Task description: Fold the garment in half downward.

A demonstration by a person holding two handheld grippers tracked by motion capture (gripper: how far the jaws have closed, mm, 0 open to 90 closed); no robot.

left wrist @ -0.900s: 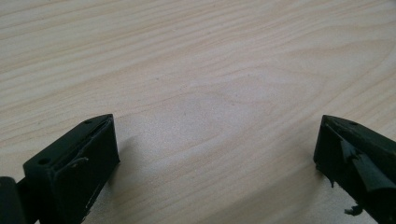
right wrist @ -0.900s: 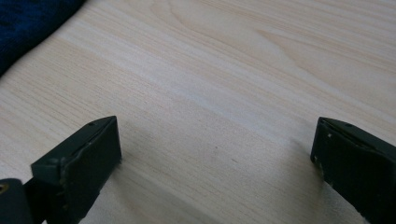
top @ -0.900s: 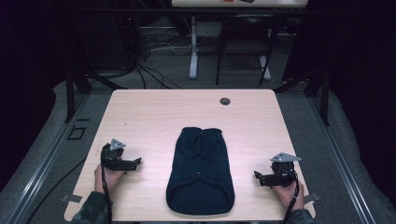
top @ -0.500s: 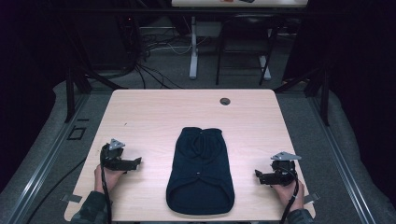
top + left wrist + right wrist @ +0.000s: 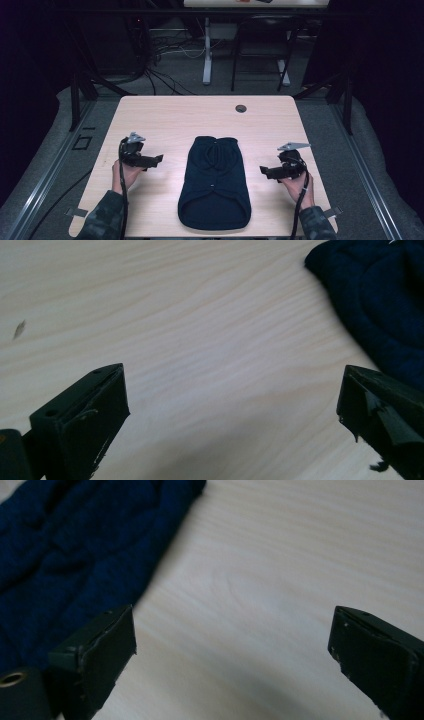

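A dark navy knitted garment [image 5: 214, 182] lies flat in the middle of the light wooden table [image 5: 175, 117], its wide hem toward the near edge. My left gripper [image 5: 157, 160] is held just left of it, jaws open and pointing at the cloth, nothing between them. In the left gripper view the garment [image 5: 380, 305] fills the upper right beyond the open gripper [image 5: 232, 415]. My right gripper [image 5: 264, 171] hovers just right of the garment, open and empty. The right gripper view has the garment [image 5: 75, 555] at upper left beyond the open gripper [image 5: 232, 655].
A small round dark grommet hole [image 5: 241, 108] sits near the table's far edge. Beyond the table are cables and furniture legs [image 5: 207, 55] on a grey floor. Bare wood surrounds the garment on both sides.
Both grippers have shifted slightly; the right one has edged a little toward the garment. The garment has not moved.
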